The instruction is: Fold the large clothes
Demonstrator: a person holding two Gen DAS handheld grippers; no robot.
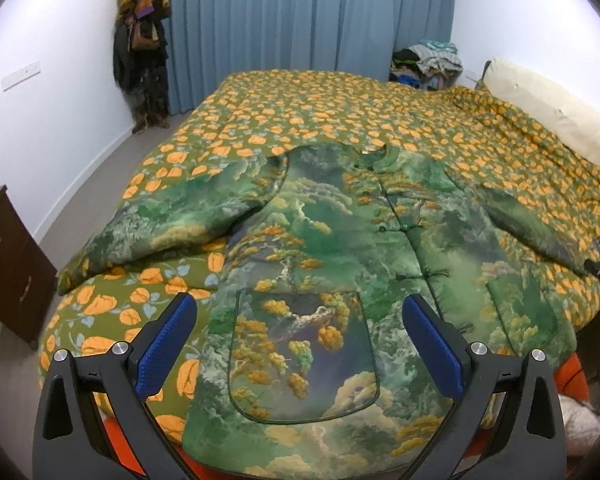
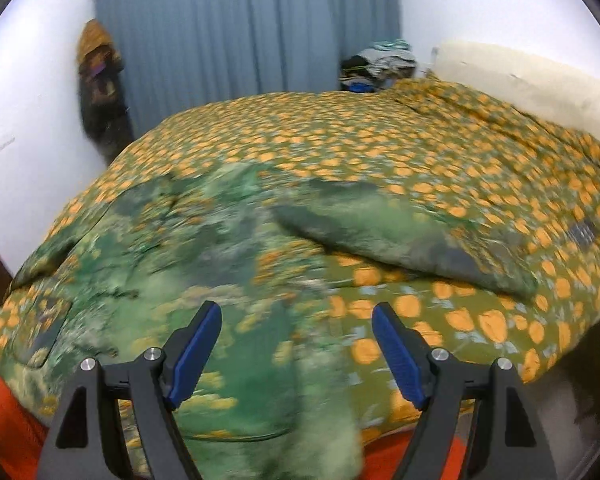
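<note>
Spread flat, front up, across the near half of the bed (image 1: 340, 104): a large padded jacket (image 1: 340, 240) in green landscape print, collar toward the far side, hem at the near edge. Lying on a quilt (image 1: 380, 120) patterned with orange leaves on olive. Buttoned down the middle with knot fastenings; patch pocket (image 1: 304, 356) low on one side. One sleeve (image 1: 172, 220) stretched out toward the left of the left wrist view, rumpled and partly doubled over near the body; the other sleeve (image 1: 532, 228) angled out toward the right.

Left gripper (image 1: 300, 344) poised above the pocket, blue pads (image 1: 164, 344) set wide apart, nothing clasped between them, not clearly touching the cloth.

Right gripper (image 2: 296, 352) likewise wide, nothing caught between the pads (image 2: 196, 352), hanging over the jacket (image 2: 204, 264) at its hem edge beside bare quilt (image 2: 420, 140); sleeve (image 2: 400, 240) ahead of it and to the right. Much motion blur in the right wrist view.

Behind the bed: blue curtain (image 1: 308, 16), heap of clothes (image 1: 428, 60) in the corner, cream headboard (image 1: 556, 108) at the right, garments hung on the left wall (image 1: 140, 60). Dark wooden cabinet (image 1: 8, 256) at far left. Orange fabric (image 2: 16, 420) showing below the bed's near edge.
</note>
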